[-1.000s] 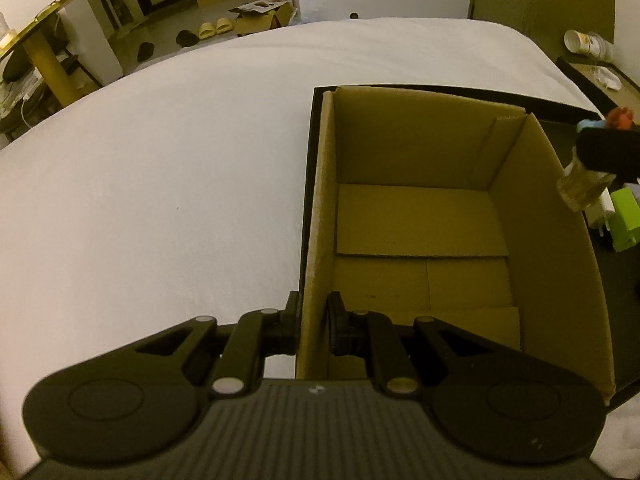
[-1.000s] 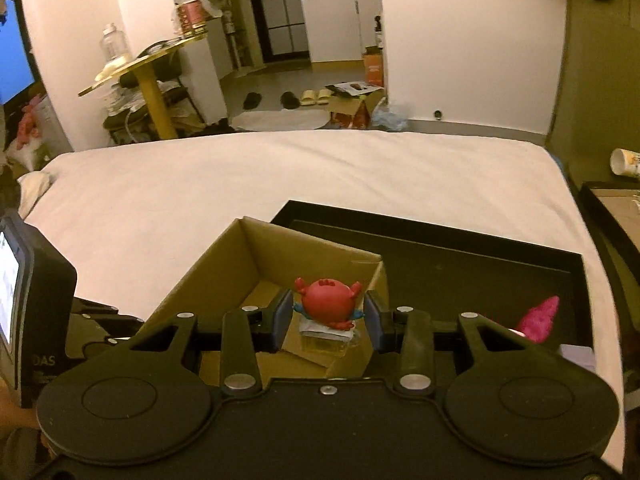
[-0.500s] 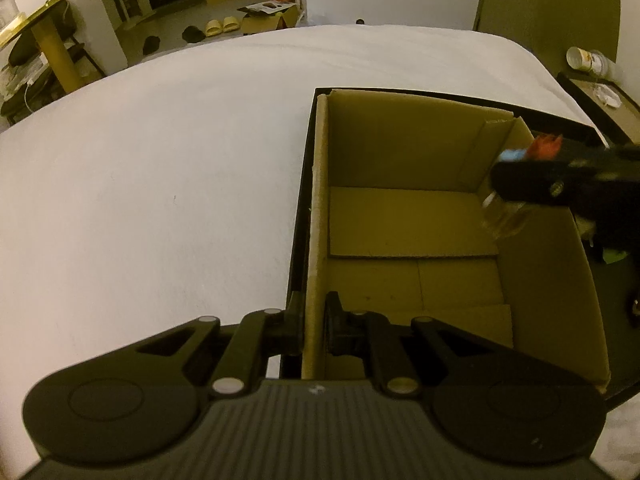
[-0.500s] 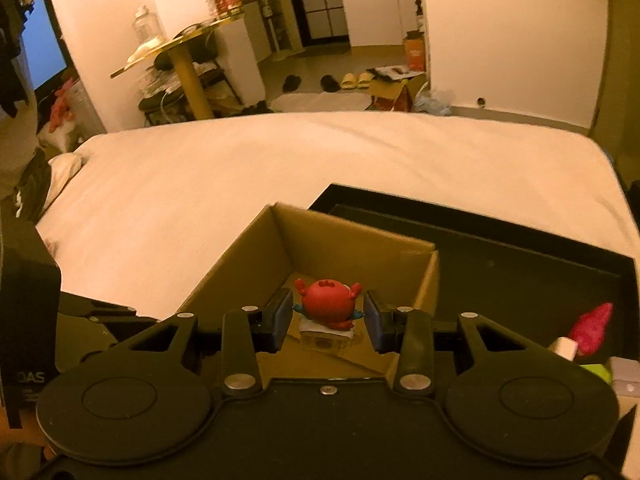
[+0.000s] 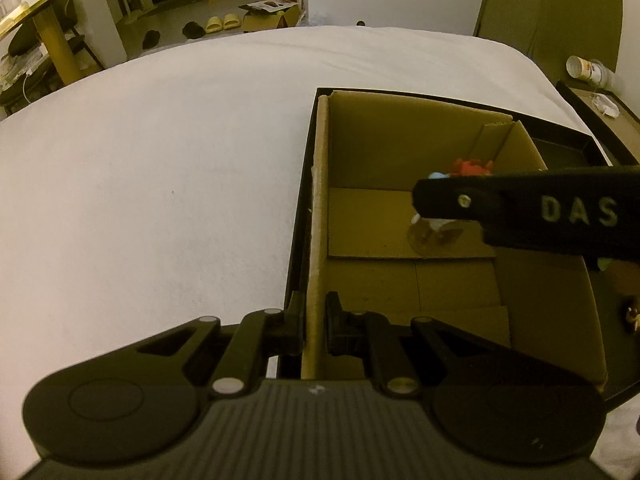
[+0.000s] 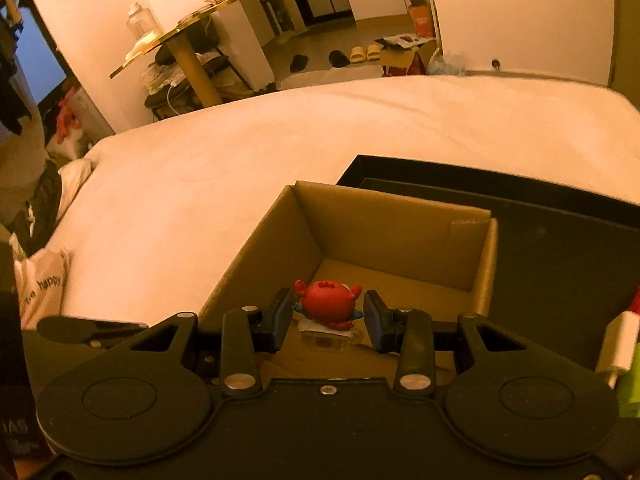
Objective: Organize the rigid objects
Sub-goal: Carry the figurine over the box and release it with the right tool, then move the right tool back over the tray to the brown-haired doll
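Note:
An open cardboard box (image 5: 400, 140) stands in a black tray (image 5: 576, 140) on a white bed. My left gripper (image 5: 315, 322) is shut on the box's near left wall. My right gripper (image 6: 327, 318) holds a red crab figure (image 6: 327, 303) on a clear base between its pads, above the inside of the box (image 6: 392, 248). In the left wrist view the right gripper (image 5: 520, 200) reaches in from the right, with the crab figure (image 5: 472, 167) just above it and the clear base below.
The white bed (image 5: 160, 160) spreads left and beyond the box. The black tray (image 6: 560, 248) extends right of the box. A white and green item (image 6: 620, 352) lies at the right edge. A white bag (image 6: 40, 284) lies at the left.
My right gripper has carried the crab figure leftward from outside the box's right wall to over the box's inside. My left gripper has stayed clamped on the box wall.

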`<control>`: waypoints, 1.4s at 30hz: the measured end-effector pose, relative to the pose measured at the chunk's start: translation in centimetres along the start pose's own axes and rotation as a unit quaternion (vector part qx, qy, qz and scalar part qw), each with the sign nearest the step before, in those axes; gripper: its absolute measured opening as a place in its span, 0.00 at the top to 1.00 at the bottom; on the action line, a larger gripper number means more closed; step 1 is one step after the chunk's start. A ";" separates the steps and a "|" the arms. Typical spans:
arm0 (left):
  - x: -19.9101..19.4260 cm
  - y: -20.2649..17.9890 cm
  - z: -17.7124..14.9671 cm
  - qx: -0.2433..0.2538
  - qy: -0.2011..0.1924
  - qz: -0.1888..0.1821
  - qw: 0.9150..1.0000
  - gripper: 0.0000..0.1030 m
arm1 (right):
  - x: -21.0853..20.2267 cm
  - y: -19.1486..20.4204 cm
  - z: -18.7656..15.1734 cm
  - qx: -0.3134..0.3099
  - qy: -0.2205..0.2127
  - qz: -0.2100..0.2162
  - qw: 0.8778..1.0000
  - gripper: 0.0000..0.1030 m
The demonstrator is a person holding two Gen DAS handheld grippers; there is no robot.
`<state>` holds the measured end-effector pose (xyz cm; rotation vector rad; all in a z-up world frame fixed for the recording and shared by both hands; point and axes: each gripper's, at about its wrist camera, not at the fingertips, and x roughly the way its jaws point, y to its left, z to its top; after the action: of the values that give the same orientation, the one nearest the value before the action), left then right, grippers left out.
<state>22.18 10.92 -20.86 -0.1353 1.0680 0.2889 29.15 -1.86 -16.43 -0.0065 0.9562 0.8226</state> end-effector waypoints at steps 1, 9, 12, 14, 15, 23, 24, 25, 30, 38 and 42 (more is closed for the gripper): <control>0.0 0.0 0.0 0.001 0.000 0.000 1.000 0.91 | 0.1 0.1 0.1 0.000 0.001 0.001 1.000 0.62; 0.0 0.1 0.0 -0.002 0.001 -0.002 1.000 0.91 | 1.0 2.3 1.6 -0.068 0.026 -0.003 0.997 0.62; -0.1 0.1 0.0 -0.002 0.000 -0.003 1.000 0.91 | 1.3 3.3 2.1 -0.114 0.039 -0.016 0.993 0.62; 0.0 0.1 0.0 -0.002 0.000 -0.003 1.000 0.91 | 1.5 3.8 2.4 -0.137 0.047 -0.020 0.989 0.62; 0.0 0.1 0.0 -0.003 0.000 -0.004 1.000 0.91 | 1.6 4.0 2.5 -0.145 0.051 -0.022 0.988 0.62; 0.0 0.2 0.0 -0.004 0.001 -0.005 1.000 0.91 | 2.0 4.6 3.3 -0.166 0.057 -0.032 0.984 0.60; 0.0 0.2 0.0 -0.004 0.000 -0.006 1.000 0.91 | 1.9 4.6 3.4 -0.164 0.055 -0.032 0.984 0.58; -0.1 0.2 0.0 -0.004 0.000 -0.006 1.000 0.91 | 1.7 4.5 3.4 -0.162 0.052 -0.032 0.985 0.57; 0.0 0.2 0.0 -0.002 0.001 -0.006 1.000 0.91 | 0.6 3.8 3.6 -0.139 0.046 -0.034 0.989 0.54; 0.1 0.3 -0.1 -0.001 0.000 -0.008 1.000 0.91 | -2.1 2.9 3.2 -0.133 0.039 -0.048 0.989 0.47; 0.0 0.4 -0.1 0.000 -0.001 -0.009 1.000 0.91 | -3.6 2.2 3.2 -0.129 0.030 -0.057 0.990 0.46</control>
<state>21.96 11.27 -20.90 -0.1442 1.0639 0.2723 28.98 -1.40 -11.20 -0.3081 0.8921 0.8385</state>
